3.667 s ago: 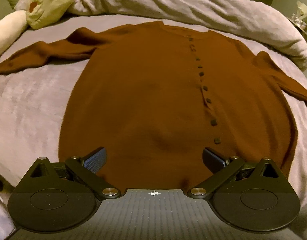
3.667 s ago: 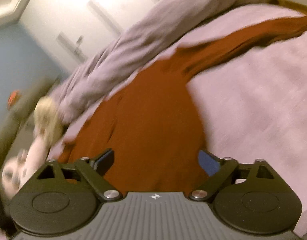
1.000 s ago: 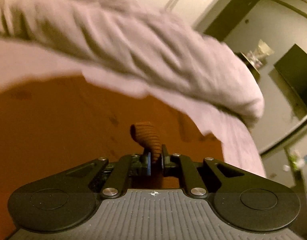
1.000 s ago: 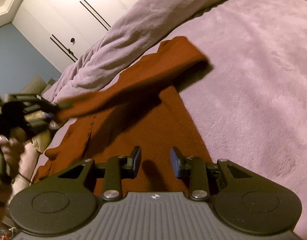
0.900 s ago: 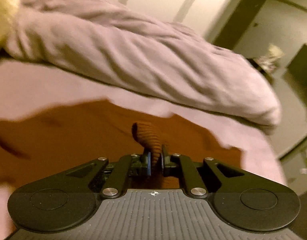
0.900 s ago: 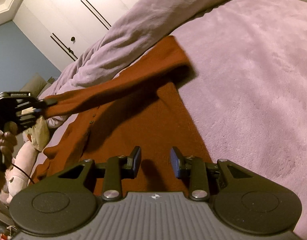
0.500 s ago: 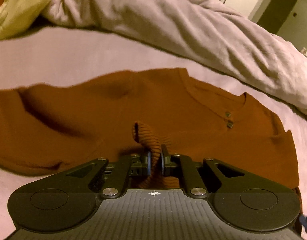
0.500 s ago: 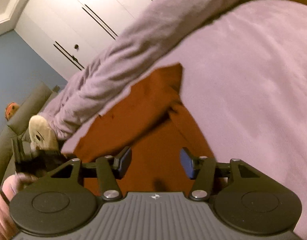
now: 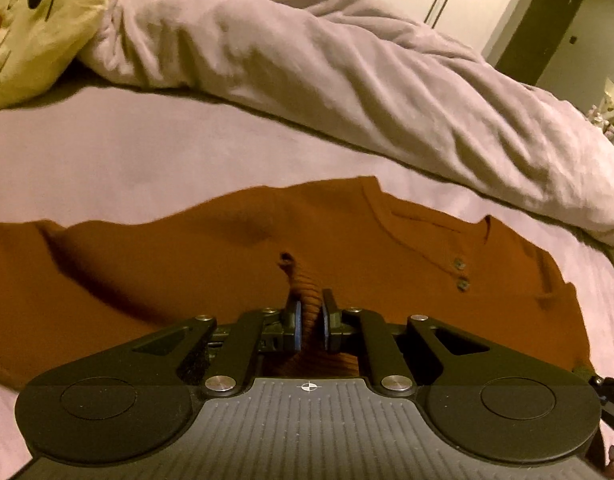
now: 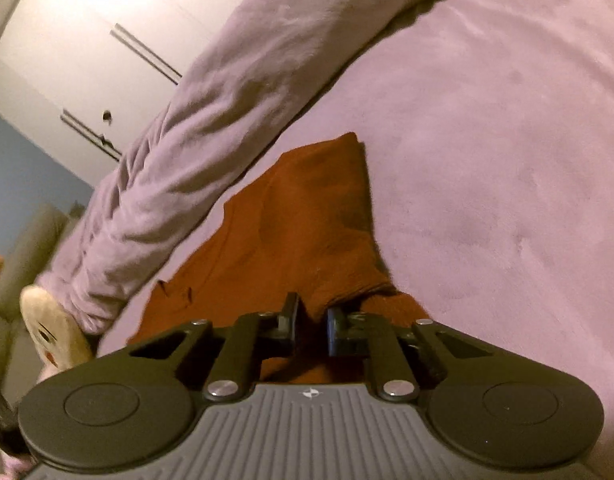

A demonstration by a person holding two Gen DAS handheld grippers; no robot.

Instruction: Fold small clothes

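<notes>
Left gripper (image 9: pixel 309 316) pinching ribbed cuff (image 9: pixel 305 292) of rust-brown cardigan (image 9: pixel 211 264), jaws nearly together w/ knit between pads. Right gripper (image 10: pixel 310 322) closing narrow on cardigan fabric near side edge; cloth sitting between jaws, pads looking pressed on it.

Lying on mauve bed (image 9: pixel 107 152), just in front of bunched grey duvet (image 9: pixel 327 64); cream plush toy (image 9: pixel 31 28) at far left, apart from garment.

Progress, judging from layout: looking early-to-mid. One sleeve appearing drawn across chest, cuff held over body. In right wrist view, shoulder area folded into a doubled flap (image 10: pixel 327 200). Remaining, prob.: laying cuff flat, other sleeve (can't tell its state), then folding body in halves.

Orientation: neckline and top buttons (image 9: pixel 460 272) pointing toward duvet, hem toward camera and mostly hidden by gripper body. Long axis, collar to hem, running approx. away from camera, slightly skewed right in left wrist view.
</notes>
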